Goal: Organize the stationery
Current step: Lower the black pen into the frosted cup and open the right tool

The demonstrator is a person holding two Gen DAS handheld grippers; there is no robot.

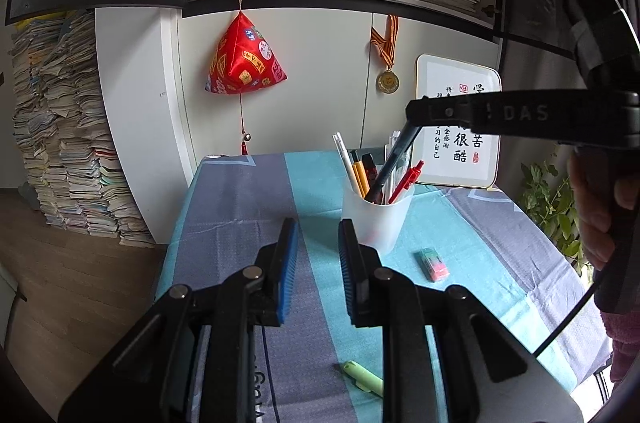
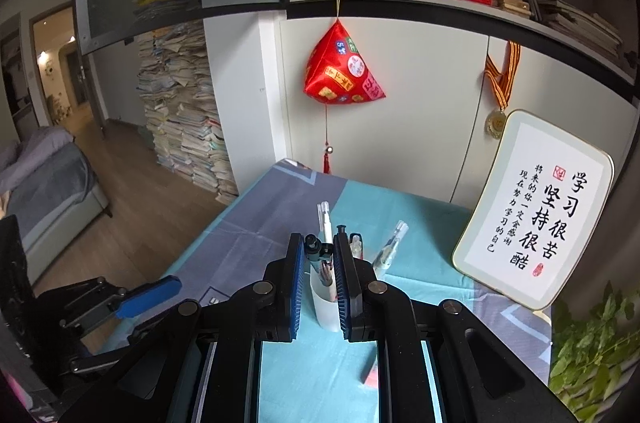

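The left gripper (image 1: 318,243) is waiting near, its jaws a little apart and gripping nothing. Farther off, the right gripper (image 2: 317,251) is clamping a dark pen (image 1: 394,165) right over the white cup (image 1: 376,219). The pen is leaning, tip already inside the cup, ready to drop straight down.

Both views are taken from fisheye cameras mounted behind the fingers, angled downward over the table with the blue-and-grey striped cloth (image 1: 240,207) toward its far edge and the white cabinet wall. The translucent white plastic pen cup (image 1: 376,219) is seen at middle distance from the left wrist, and close below from the right. The cup, the red pyramid-shaped fabric ornament (image 1: 244,63) and the white framed calligraphy board (image 2: 536,207) are shared.
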